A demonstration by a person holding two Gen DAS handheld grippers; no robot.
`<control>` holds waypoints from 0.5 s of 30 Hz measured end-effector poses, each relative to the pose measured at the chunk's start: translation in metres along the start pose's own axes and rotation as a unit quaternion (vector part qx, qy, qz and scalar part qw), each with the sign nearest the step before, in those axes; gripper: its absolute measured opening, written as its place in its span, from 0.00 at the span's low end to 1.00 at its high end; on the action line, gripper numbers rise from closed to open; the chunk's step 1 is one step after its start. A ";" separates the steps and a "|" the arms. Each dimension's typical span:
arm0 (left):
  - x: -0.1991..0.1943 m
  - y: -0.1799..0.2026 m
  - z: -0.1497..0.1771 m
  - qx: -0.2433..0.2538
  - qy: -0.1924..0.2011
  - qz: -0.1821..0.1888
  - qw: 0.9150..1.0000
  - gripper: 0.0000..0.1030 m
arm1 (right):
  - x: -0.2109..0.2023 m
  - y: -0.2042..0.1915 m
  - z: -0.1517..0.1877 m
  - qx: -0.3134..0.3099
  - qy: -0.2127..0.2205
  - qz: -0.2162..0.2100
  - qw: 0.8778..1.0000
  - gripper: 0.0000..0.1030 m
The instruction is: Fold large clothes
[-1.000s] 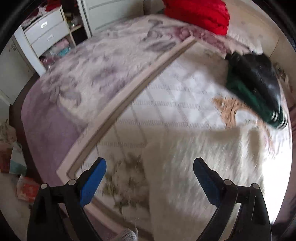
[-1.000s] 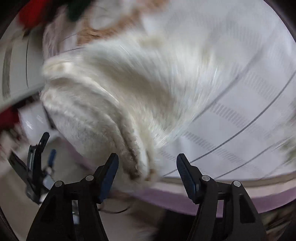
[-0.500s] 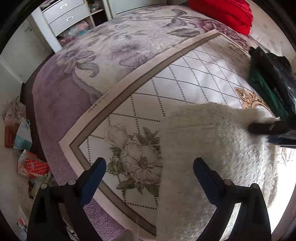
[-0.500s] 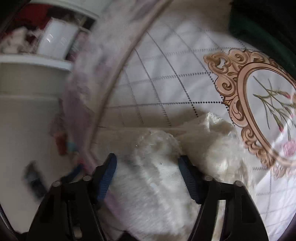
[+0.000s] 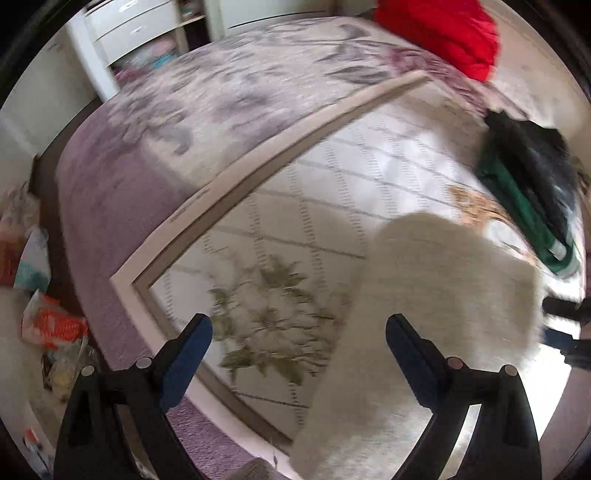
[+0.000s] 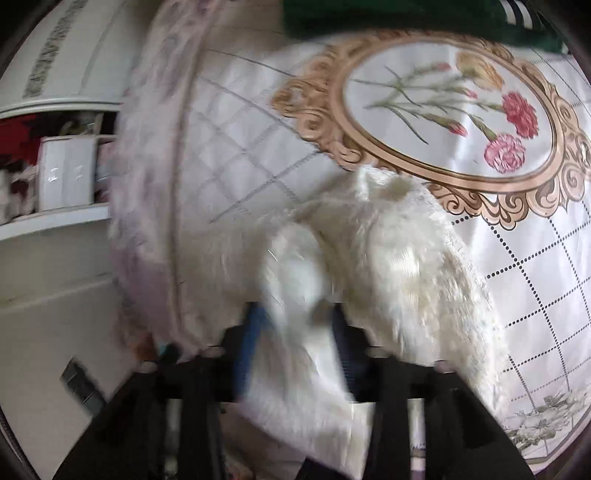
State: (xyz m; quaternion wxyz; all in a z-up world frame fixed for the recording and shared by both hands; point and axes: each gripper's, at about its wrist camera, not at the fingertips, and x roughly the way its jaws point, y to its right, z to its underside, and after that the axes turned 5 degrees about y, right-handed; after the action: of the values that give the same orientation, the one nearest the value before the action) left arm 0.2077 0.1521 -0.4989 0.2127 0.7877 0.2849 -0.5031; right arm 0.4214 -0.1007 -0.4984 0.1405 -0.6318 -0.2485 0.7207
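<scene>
Fluffy cream-white garment (image 5: 424, 295) lies on the quilted white bedcover with a gold oval flower medallion (image 6: 532, 280), near the bed's bordered corner; one end hangs over the edge. Right gripper (image 6: 295, 332): blue-padded fingers drawn in close on a bunched fold of the garment, pile between them; frame motion-blurred. Left gripper (image 5: 299, 354): jaws spread wide, nothing between them, above the bed corner, garment beside its right finger. Folded green-and-black clothes (image 5: 528, 192) sit beyond the garment; red bundle (image 5: 443, 33) at the far edge.

Fluffy white garment (image 6: 399, 258), smooth printed bedspread (image 6: 535, 280)
</scene>
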 end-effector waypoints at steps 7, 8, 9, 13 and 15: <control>-0.010 0.098 0.012 0.092 -0.041 0.103 0.990 0.94 | -0.058 0.065 0.025 0.009 0.057 0.065 0.996 0.69; -0.007 0.108 0.014 0.100 -0.050 0.107 0.988 0.94 | -0.056 0.080 0.028 0.018 0.053 0.059 0.997 0.69; 0.000 0.124 0.018 0.111 -0.065 0.109 0.986 0.94 | -0.054 0.094 0.032 0.022 0.046 0.053 0.997 0.69; 0.027 0.150 0.021 0.126 -0.087 0.086 0.984 0.92 | 0.012 0.129 0.018 0.021 0.020 -0.008 1.000 0.69; 0.041 0.155 0.023 0.144 -0.079 0.053 0.985 0.74 | 0.030 0.133 0.018 0.007 0.007 -0.036 0.999 0.69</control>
State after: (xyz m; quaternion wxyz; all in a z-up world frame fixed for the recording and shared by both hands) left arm 0.3086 0.0312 -0.5382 0.1451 0.7820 0.1497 -0.5873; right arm 0.4133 -0.1999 -0.5936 0.1723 -0.6265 -0.2645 0.7127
